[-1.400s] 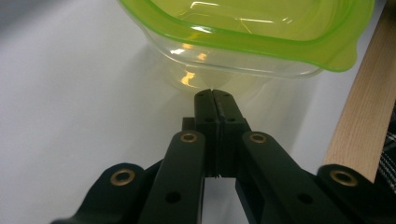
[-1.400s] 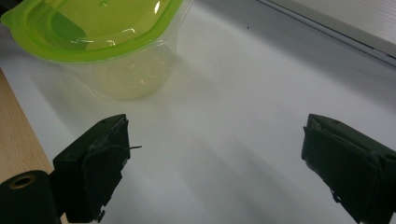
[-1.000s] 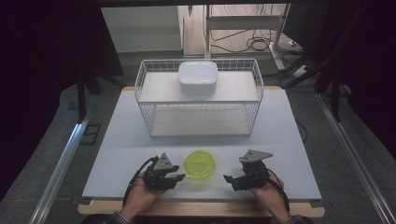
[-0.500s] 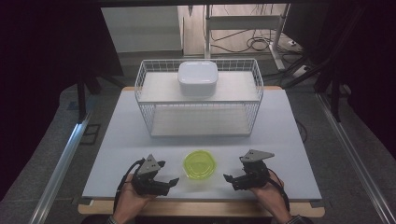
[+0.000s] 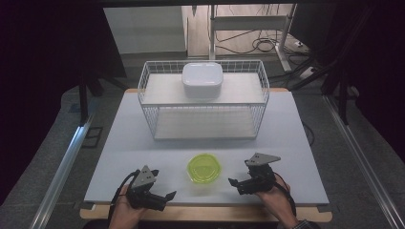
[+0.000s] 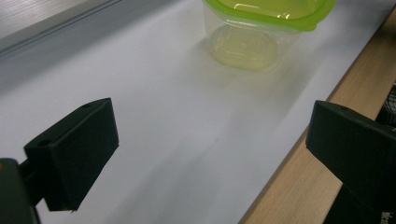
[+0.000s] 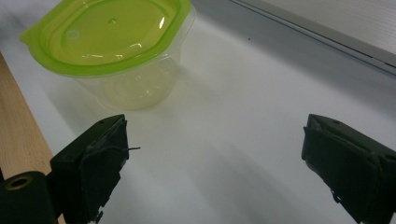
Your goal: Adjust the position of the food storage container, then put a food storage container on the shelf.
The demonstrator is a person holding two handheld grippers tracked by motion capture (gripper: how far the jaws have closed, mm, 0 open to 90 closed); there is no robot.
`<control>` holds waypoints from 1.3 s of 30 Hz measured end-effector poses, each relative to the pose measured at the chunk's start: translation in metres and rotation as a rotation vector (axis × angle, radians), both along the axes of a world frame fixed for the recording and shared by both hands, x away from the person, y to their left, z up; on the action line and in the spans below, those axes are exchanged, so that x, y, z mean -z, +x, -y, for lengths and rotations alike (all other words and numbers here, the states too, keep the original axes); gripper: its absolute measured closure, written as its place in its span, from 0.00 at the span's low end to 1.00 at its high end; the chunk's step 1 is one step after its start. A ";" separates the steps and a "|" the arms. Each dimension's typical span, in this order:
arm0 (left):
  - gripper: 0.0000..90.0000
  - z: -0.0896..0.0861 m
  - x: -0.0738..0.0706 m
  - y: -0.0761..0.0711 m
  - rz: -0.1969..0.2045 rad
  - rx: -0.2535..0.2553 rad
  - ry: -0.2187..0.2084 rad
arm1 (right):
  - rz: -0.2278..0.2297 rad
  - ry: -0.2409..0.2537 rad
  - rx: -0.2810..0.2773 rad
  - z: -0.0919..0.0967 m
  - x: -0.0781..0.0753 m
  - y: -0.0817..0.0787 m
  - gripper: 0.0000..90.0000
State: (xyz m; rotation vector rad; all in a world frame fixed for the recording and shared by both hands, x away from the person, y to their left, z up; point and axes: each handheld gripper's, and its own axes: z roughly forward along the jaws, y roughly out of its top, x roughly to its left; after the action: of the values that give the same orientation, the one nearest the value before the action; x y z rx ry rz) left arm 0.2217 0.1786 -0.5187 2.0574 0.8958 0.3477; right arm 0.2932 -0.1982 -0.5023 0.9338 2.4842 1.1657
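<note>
We saw the tub (image 5: 204,168), a clear container with a lime-green lid, standing upright on the white mat (image 5: 296,138) near the table's front edge, its lid seated on top. We take the tub as our landmark. To its left, a little nearer the person, was the left gripper (image 5: 165,197), held in the person's left hand (image 5: 125,210). Its jaws had just been opening and stood wide apart with nothing between them; in the left gripper view (image 6: 210,140) only bare mat and the wooden table edge (image 6: 299,186) lay between the pads, and the tub (image 6: 261,28) sat well ahead of them, not touching. To the tub's right was the right gripper (image 5: 233,183), held in the right hand (image 5: 277,202), jaws pointing toward the tub. In the right gripper view (image 7: 215,154) those jaws also stood wide open and empty, with the tub (image 7: 116,42) ahead and near the left jaw, clear of it. Behind the tub, well apart from it, stood a white wire basket (image 5: 148,102), and on the basket's top shelf rested a white box (image 5: 202,79) with rounded corners.
</note>
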 end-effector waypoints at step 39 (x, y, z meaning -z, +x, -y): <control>0.01 -0.004 0.011 0.000 0.013 0.003 0.025 | -0.161 0.129 0.010 -0.021 -0.020 0.028 0.31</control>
State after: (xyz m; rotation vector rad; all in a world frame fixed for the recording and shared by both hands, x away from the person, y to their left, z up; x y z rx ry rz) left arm 0.2216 0.1828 -0.5293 2.0767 0.8845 0.3713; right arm 0.3211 -0.1767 -0.4819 1.1143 2.5486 1.3092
